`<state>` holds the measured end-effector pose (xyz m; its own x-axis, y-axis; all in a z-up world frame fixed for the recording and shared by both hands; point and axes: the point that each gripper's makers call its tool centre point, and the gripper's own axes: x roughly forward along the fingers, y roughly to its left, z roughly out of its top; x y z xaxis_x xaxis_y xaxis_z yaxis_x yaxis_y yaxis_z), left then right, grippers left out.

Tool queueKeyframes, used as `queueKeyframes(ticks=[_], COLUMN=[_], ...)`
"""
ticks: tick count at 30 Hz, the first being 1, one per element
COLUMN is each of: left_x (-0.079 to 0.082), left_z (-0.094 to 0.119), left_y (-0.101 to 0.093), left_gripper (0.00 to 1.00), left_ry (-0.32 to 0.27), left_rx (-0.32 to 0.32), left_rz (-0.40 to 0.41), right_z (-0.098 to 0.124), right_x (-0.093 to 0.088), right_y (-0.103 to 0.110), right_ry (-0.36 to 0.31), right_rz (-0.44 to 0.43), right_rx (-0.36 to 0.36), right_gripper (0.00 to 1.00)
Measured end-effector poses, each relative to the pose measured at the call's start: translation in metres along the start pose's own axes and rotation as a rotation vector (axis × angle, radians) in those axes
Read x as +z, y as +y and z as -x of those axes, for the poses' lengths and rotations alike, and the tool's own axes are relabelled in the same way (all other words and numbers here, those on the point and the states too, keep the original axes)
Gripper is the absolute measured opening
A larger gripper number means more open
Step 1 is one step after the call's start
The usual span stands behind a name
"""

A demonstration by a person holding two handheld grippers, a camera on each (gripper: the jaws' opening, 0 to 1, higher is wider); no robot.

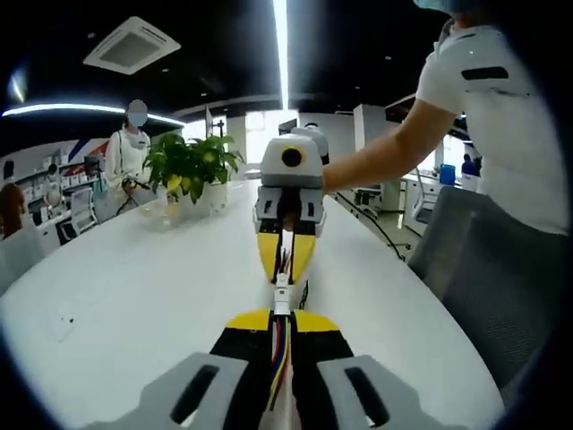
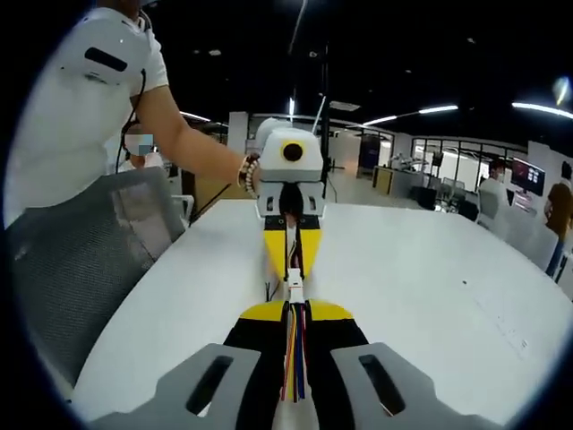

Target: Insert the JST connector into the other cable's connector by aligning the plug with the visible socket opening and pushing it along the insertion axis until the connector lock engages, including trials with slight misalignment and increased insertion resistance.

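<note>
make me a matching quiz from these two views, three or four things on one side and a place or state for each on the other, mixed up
Things:
1. green potted plant
2. grey mesh office chair
3. small white JST connectors
4. bundle of coloured wires

Places or states:
A. meeting between the two grippers' yellow tips
B. standing on the white table
C. clamped in the right gripper
D. beside the table's edge

Pairs: 1-B, 2-D, 3-A, 4-C

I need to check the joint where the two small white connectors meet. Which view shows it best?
The right gripper view: the small white connector joint sits clear, with multicoloured wires running to it. The left gripper view shows the same joint, smaller and less distinct. Neither shows whether the lock has engaged.
</note>
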<state>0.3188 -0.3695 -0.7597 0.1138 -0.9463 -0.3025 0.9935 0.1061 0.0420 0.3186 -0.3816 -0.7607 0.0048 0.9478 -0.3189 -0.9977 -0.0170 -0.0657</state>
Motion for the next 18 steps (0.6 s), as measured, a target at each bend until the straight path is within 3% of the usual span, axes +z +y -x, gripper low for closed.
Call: queueKeyframes(ticks=[18], left_x=[0.0051], left_z=[0.0007], left_y=[-0.0065], left_gripper=[0.01], left_ry=[-0.004], left_rx=[-0.008], left_rz=[-0.013], right_z=[-0.0011], right_x=[0.0004], right_y=[0.0037], right_ry=[0.028], right_rz=[0.019], right_rx=[0.016], right_gripper=[0.04])
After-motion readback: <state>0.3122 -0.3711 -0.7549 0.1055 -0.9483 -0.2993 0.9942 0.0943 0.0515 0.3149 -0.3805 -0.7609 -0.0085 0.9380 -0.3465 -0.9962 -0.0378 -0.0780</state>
